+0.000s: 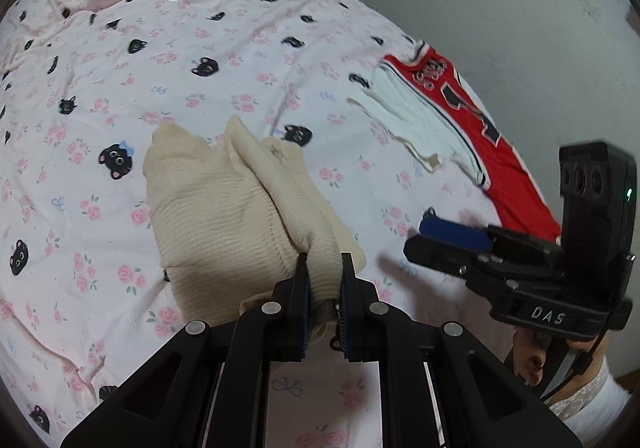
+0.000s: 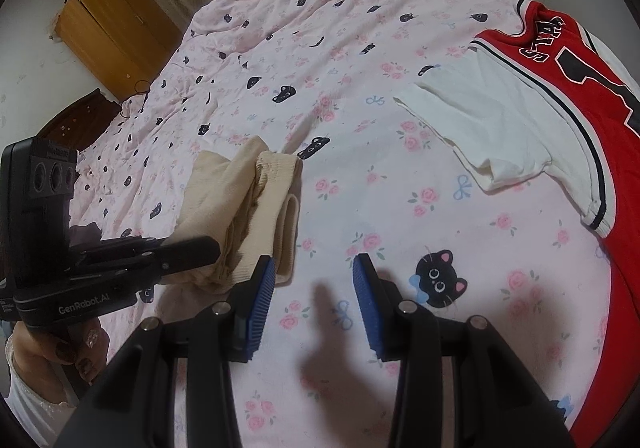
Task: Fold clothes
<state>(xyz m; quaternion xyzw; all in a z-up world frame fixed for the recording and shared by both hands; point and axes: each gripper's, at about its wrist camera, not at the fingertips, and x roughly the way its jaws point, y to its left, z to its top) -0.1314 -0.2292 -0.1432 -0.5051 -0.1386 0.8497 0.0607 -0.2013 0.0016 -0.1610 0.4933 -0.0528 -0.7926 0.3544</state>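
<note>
Pink cat-print bedspread (image 1: 180,60) fills frame, grey wall behind. Left wrist view: your left gripper (image 1: 324,288) clenched on near edge of folded cream garment (image 1: 224,204), likely to drag it aside; red jersey (image 1: 480,120) well apart at bed's wall edge. Right wrist view: your right gripper (image 2: 314,300) released, nothing between jaws, over bare sheet between cream garment and jersey; open room there.

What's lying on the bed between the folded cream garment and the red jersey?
Nothing: only bare pink bedsheet separates the cream garment from the red jersey. The right wrist view shows it best.
</note>
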